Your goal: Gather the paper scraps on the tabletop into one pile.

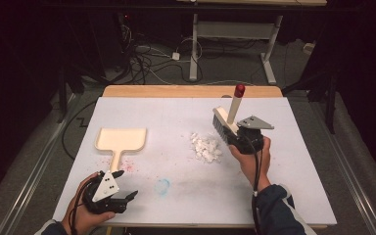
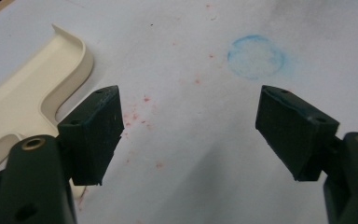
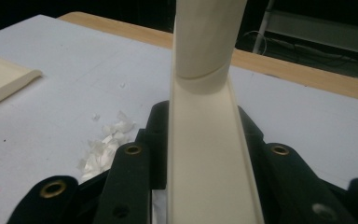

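The white-covered table, stained with a blue chalk ring and red specks, carries everything. On its left half lies the cream plastic dustpan, flat, its handle pointing toward the person, its mouth facing away. Near the middle, a little right, sits the small pile of white paper scraps, well apart from the dustpan.

The right gripper is clamped on the cream hand brush with dark bristles and a red-tipped handle; the right gripper view shows the handle pinched between both jaws. The brush is held just right of the scraps, bristles down and close to the table. The left gripper rests at the near left edge, beside the end of the dustpan handle, jaws spread wide with nothing between them.

The risk, as I judge it, lies in the gap: sweeping the scraps leftward with the dustpan unheld could push the pan away or send light pieces past its rim. A hard stroke could scatter them, and a brush gripped this low on its handle may twist between the jaws.
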`<state>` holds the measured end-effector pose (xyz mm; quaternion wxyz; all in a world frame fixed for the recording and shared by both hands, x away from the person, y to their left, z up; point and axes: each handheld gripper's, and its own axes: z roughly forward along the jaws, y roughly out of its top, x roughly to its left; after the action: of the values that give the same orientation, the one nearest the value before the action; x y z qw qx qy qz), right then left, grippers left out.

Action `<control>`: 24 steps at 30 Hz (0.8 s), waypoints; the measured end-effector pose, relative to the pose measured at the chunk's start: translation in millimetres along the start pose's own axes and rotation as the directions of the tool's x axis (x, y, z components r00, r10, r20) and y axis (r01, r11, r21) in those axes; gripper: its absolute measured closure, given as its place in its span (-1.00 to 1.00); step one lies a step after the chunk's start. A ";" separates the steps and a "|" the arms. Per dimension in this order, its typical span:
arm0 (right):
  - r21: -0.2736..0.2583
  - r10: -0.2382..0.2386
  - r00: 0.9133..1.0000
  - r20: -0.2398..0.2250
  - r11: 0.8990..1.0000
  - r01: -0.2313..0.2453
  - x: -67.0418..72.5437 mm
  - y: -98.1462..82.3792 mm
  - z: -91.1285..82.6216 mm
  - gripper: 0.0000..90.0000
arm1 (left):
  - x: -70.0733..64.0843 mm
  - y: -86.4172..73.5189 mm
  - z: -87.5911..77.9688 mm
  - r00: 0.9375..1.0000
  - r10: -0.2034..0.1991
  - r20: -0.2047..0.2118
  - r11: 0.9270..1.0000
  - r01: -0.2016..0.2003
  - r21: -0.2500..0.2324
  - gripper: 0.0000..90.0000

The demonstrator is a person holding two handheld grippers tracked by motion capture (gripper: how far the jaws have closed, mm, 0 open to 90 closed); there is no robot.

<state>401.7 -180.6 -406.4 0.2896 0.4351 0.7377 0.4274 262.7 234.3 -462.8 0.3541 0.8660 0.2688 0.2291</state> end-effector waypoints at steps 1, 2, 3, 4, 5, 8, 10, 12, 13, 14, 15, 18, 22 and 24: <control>-0.003 0.002 1.000 -0.002 1.000 -0.002 -3.8 1.3 -0.6 0.49 | 0.1 0.1 0.2 1.000 0.000 0.000 1.000 0.000 0.000 -0.49; -0.007 0.003 1.000 -0.002 1.000 -0.003 -7.7 2.5 -1.0 0.49 | 0.2 0.2 0.4 1.000 -0.001 0.000 1.000 0.001 0.000 -0.49; -0.014 0.004 1.000 -0.007 1.000 -0.004 -11.8 3.5 -0.5 0.49 | 0.3 0.4 0.5 1.000 -0.002 0.001 1.000 0.002 -0.001 -0.49; -0.016 0.008 1.000 -0.018 1.000 -0.008 -15.6 4.5 0.9 0.49 | 0.4 0.5 0.9 1.000 -0.001 0.000 1.000 0.001 0.000 -0.49; -0.012 0.005 1.000 -0.029 1.000 -0.006 -18.8 5.3 3.5 0.49 | 0.4 0.8 1.2 1.000 0.000 -0.001 1.000 0.000 0.002 -0.49; 0.002 -0.063 0.998 -0.001 0.998 0.063 -22.4 6.8 17.4 0.49 | 0.4 1.3 2.0 1.000 0.000 0.001 1.000 0.000 -0.001 -0.49; 0.010 -0.124 0.992 0.008 0.992 0.124 -24.3 6.1 30.8 0.49 | 0.5 1.3 2.4 1.000 0.003 0.003 1.000 -0.003 0.003 -0.49; 0.023 -0.169 0.986 0.003 0.985 0.168 -27.2 3.4 45.6 0.49 | 0.9 1.2 2.4 1.000 0.004 0.004 1.000 -0.004 0.002 -0.49; 0.028 -0.181 0.983 0.005 0.983 0.181 -27.6 1.2 52.0 0.50 | 0.9 1.0 2.3 1.000 0.004 0.004 1.000 -0.004 0.002 -0.49; 0.034 -0.192 0.981 0.005 0.981 0.191 -28.5 -0.8 58.0 0.49 | 1.0 0.9 2.3 1.000 0.003 0.005 1.000 -0.003 0.002 -0.49; 0.044 -0.193 0.981 0.008 0.980 0.193 -28.0 -2.8 63.0 0.50 | 1.1 0.6 2.4 1.000 0.003 0.007 1.000 -0.003 0.003 -0.49; 0.048 -0.201 0.979 -0.044 0.978 0.203 -24.9 -8.3 71.6 0.50 | 1.1 0.1 3.2 1.000 0.002 0.011 1.000 -0.003 0.004 -0.49; 0.035 -0.232 0.967 -0.101 0.971 0.237 -13.4 -13.1 69.1 0.50 | 0.3 0.3 3.2 1.000 0.008 0.013 1.000 -0.008 0.007 -0.49; 0.029 -0.248 0.962 -0.115 0.967 0.253 -6.3 -16.3 64.1 0.49 | -0.4 0.6 3.1 1.000 0.009 0.014 1.000 -0.009 0.006 -0.49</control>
<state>449.3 -166.2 -450.4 0.2907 0.3201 0.8108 0.3946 264.4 232.1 -464.4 0.3524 0.8698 0.2630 0.2240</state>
